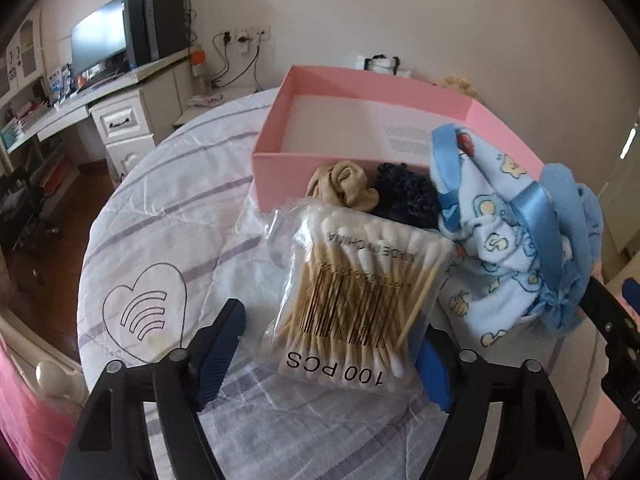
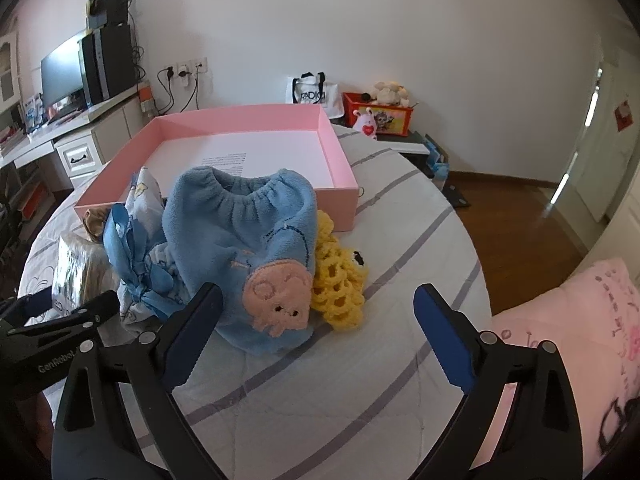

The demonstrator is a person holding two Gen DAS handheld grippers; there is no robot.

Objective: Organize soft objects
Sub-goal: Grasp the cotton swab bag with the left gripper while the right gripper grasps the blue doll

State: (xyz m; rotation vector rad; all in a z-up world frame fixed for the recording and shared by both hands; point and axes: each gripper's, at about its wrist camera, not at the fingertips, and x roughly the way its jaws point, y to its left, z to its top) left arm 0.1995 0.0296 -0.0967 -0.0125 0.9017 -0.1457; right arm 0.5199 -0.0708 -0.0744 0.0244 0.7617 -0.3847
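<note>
Nearby, the left claw straddles the cotton swab bag, fingers apart; the right claw gapes beside the blue fleece pouch.

We are looking past a striped bed cover toward a monitor standing on a white desk far left; a toy bin is sitting far right.
</note>
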